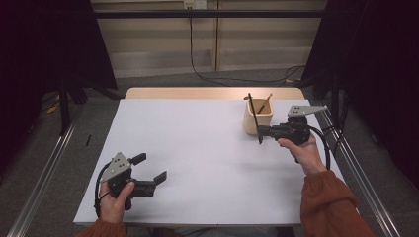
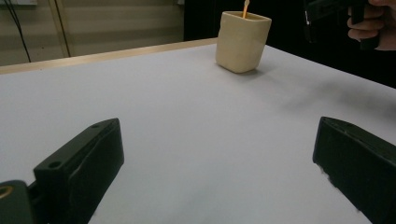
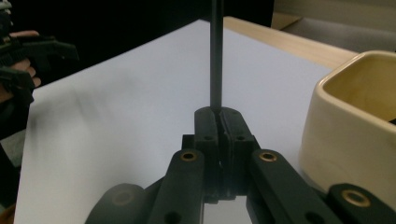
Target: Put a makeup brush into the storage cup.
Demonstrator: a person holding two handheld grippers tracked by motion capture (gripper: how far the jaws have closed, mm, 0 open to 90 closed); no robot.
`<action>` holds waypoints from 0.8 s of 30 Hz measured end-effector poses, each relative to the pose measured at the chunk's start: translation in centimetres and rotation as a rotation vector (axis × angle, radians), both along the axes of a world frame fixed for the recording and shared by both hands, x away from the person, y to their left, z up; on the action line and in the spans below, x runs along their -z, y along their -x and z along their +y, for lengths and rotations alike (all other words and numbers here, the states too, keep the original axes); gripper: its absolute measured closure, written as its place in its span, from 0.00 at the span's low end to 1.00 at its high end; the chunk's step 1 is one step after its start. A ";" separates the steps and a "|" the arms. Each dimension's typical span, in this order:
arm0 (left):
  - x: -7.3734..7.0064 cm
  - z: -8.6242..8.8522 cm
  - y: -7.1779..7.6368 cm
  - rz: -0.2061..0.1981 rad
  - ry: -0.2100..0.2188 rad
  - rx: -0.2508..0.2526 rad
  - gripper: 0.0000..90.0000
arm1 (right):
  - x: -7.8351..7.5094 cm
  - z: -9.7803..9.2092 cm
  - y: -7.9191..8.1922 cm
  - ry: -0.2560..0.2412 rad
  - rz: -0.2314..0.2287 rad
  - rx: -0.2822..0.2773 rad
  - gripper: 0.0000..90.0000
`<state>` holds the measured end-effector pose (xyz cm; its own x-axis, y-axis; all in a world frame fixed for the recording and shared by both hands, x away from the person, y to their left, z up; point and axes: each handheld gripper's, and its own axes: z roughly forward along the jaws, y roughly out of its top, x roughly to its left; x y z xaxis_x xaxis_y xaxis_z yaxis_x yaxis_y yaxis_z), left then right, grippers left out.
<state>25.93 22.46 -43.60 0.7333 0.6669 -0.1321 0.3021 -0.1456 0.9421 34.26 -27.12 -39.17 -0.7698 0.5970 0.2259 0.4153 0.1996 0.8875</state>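
From the high view, the right tongs are clamped on a thin black stick that stands nearly upright just in front of a cream square cup, which sits toward the far right of the white desk; a wooden stick already leans inside the cup. The left tongs rest low near the front left corner, jaws spread wide and holding nothing, well apart from the cup. In the left gripper view, the two black jaws rise at either side with bare desk between them, and the cup shows far off with the wooden stick's tip poking above its rim; the other hand hangs beside it. In the right gripper view, the jaws are pressed together on the black stick, which runs straight up out of frame, and the cup's rim lies just to the right, its opening partly visible. The step in hand looks like dropping the black stick into the cup. To do it well, the stick's lower end, which I cannot make out clearly, should clear the near rim before moving sideways over the opening; then lower it, keeping it steep so it does not knock the wooden stick or tip the cup, and release only once its end is inside.
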 end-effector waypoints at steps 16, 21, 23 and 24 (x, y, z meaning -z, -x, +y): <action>0.0 -0.2 0.1 0.012 0.002 0.028 0.02 | -1.7 1.0 0.9 -0.126 -0.079 -0.024 0.96; -0.1 -0.2 0.1 0.002 0.001 0.027 0.02 | -2.3 2.8 1.0 -0.131 -0.093 -0.084 0.96; 0.0 -0.1 0.1 0.004 0.007 0.022 0.02 | -2.2 3.5 1.1 -0.117 -0.086 -0.106 0.96; -0.1 -0.1 0.1 0.006 0.005 0.022 0.02 | -2.1 3.9 1.1 -0.113 -0.083 -0.118 0.96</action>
<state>25.85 22.34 -43.55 0.7471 0.6497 -0.1401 0.3045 -0.1472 0.9411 33.18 -23.25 -37.03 -0.8518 0.4755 0.2197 0.3196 0.1394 0.9373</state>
